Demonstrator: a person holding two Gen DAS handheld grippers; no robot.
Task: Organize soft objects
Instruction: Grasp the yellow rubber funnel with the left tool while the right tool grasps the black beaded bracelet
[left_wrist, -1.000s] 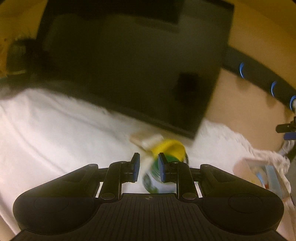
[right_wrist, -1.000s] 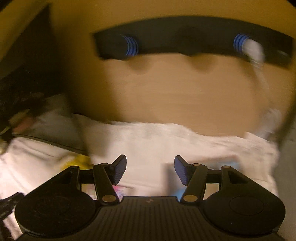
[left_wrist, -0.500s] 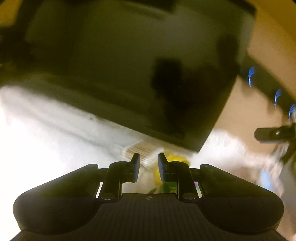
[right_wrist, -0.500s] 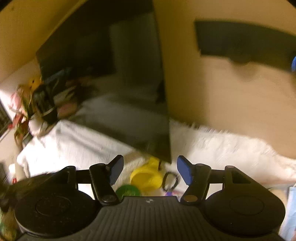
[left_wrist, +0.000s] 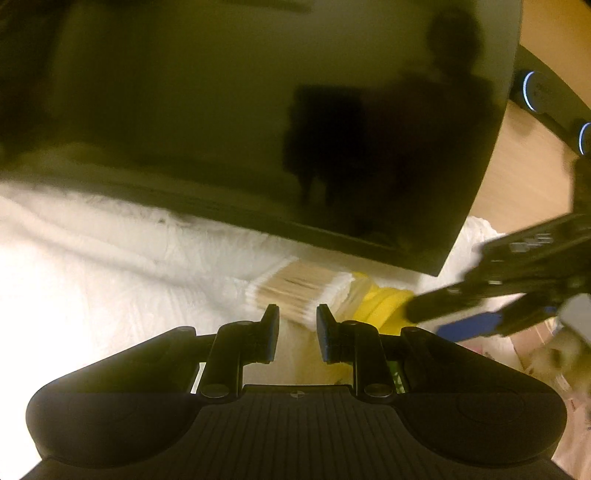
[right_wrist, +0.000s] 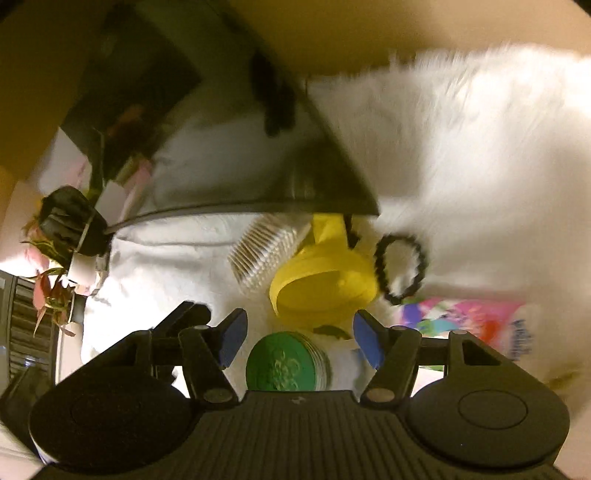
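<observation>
Right wrist view: right gripper (right_wrist: 299, 339), jaws just widened, empty above green lid (right_wrist: 284, 363); left gripper (left_wrist: 297, 328) narrowly parted, empty.

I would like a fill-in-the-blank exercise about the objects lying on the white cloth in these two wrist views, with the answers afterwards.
1. The round tin between the right gripper fingers has a lid of the colour ____.
2. The black hair tie lies directly beside the ____ container.
3. The jaws of the left gripper hold ____.
4. The pack of cotton swabs lies on a ____ cloth.

Answers: green; yellow; nothing; white
</observation>
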